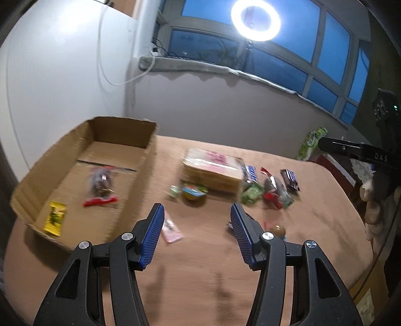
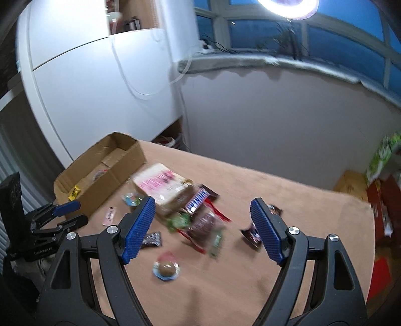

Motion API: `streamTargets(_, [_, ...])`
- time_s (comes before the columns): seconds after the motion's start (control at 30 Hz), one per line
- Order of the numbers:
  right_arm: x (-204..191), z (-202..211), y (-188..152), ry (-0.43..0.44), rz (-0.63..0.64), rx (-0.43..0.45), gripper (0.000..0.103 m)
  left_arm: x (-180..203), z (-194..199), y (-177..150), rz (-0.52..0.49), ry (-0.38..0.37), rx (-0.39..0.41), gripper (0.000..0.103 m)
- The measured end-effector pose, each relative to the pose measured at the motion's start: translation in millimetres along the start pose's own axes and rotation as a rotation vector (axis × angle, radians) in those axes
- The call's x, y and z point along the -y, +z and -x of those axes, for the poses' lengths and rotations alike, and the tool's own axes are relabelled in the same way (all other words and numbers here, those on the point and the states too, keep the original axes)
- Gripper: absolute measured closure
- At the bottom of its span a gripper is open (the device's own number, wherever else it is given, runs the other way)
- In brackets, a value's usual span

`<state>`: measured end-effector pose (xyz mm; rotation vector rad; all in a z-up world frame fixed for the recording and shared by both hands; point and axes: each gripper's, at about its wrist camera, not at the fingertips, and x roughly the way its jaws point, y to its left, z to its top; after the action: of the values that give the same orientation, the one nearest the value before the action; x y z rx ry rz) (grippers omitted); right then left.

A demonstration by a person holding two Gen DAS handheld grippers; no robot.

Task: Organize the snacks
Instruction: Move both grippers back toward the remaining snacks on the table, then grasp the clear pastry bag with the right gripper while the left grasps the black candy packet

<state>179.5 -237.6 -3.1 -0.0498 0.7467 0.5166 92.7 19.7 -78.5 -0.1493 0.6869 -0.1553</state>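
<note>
An open cardboard box point(image 1: 147, 150) stands at the table's left and holds a yellow packet point(image 1: 55, 218), a red-ended clear bag point(image 1: 100, 185) and little else. It also shows in the right wrist view point(image 2: 130, 160). Loose snacks lie mid-table: a large pink-labelled pack point(image 1: 213, 168), a blue bar point(image 1: 251, 173), a green packet point(image 1: 252, 193), a dark bar point(image 1: 290, 180) and a round brown sweet point(image 2: 166, 269). My left gripper point(image 1: 198, 212) is open and empty above the table. My right gripper point(image 2: 202, 205) is open and empty above the snacks.
A small pink sachet point(image 1: 171, 229) lies beside the box. A green pack point(image 1: 312, 143) stands beyond the table's far right edge. A ring light point(image 1: 255, 20) shines at the window. A white cabinet point(image 2: 100, 87) stands behind the box.
</note>
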Motion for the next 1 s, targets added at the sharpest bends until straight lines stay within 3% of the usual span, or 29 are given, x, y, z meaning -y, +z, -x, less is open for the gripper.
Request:
streamTargets(0.17, [27.2, -13.0, -11.8, 0.034, -0.086, -0.062, 0.022, 18.8, -15.8, -3.4, -0.04, -0.032, -0.036, 0.049])
streamTargets(0.5, [45.7, -58.1, -33.3, 0.191, -0.282, -0.204, 0.022, 40.9, -56.6, -5.5, -0.133, -0.088, -0.139, 0.049])
streamTargets(0.7, [52.7, -86.5, -38.5, 0.23, -0.376, -0.267, 0.022, 46.9, -79.6, -3.2, -0.193, -0.109, -0.199, 0.049])
streamTargets(1.0, [50.3, -114.1, -39.5, 0.256, -0.436, -0.325, 0.032, 60.7, -95.5, -4.9, -0.281, -0.133, -0.242, 0.063])
